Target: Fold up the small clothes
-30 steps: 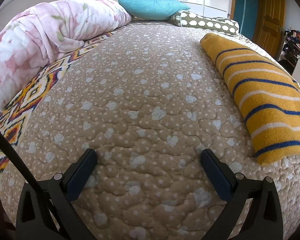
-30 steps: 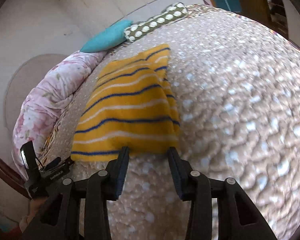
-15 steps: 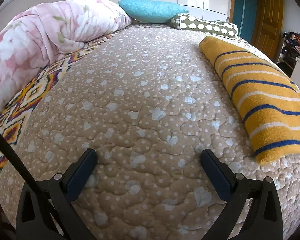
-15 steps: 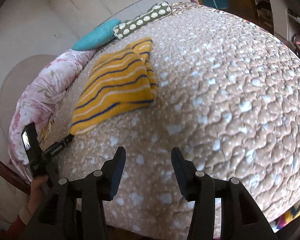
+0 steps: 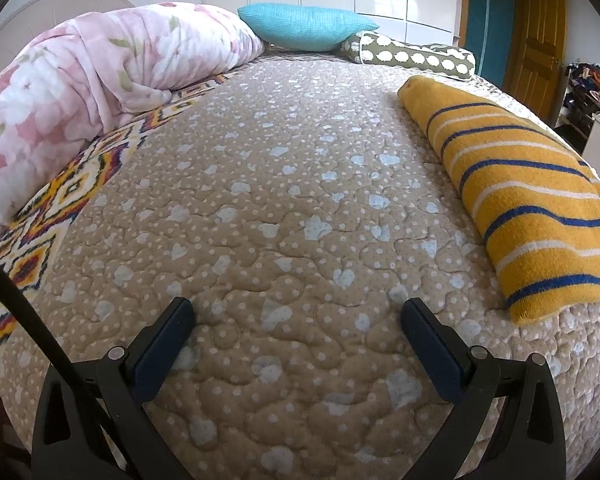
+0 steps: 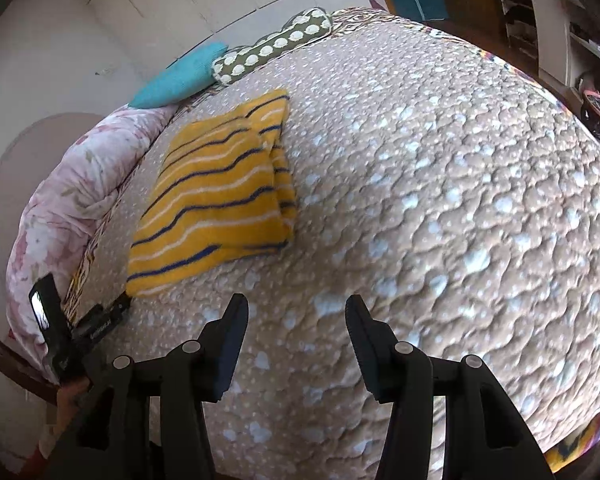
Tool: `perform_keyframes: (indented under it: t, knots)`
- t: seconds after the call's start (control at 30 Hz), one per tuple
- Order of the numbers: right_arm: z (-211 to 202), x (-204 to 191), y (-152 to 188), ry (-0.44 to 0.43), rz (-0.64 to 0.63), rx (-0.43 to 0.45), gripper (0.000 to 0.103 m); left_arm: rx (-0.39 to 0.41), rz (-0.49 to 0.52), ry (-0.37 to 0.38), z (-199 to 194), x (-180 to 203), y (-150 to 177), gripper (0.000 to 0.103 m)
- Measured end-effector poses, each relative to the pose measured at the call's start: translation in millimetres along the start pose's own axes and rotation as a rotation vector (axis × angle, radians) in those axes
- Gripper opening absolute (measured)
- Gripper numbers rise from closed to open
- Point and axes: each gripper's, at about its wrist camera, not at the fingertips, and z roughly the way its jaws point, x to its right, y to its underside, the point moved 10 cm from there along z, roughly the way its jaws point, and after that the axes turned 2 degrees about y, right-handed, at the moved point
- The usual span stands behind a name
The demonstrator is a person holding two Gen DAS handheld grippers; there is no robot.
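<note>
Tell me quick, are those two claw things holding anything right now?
Left gripper: open, holding nothing, above the quilt.
Right gripper: open, holding nothing, apart from the striped yellow garment.

The left wrist view sits low at the bed's foot, facing the pillows at 12 o'clock, while the right wrist view looks down from higher, both sharing the folded yellow striped garment (image 5: 528, 196) (image 6: 220, 196).

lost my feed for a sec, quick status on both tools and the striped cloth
Left tool open, empty, over the quilt. Right tool open, empty. Yellow striped cloth lies folded, nothing touching it. Nothing in the way.
</note>
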Motion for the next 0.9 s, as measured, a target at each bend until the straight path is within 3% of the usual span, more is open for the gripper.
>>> perform_keyframes:
  t: [0.33, 0.9]
  knots:
    - [16, 17, -16, -0.014, 0.102, 0.022, 0.059, -0.001, 0.002, -0.007, 0, 1, 1, 0.103]
    - [19, 4, -11, -0.002, 0.038, 0.028, 0.061, -0.022, 0.000, 0.000, 2, 0, 2, 0.103]
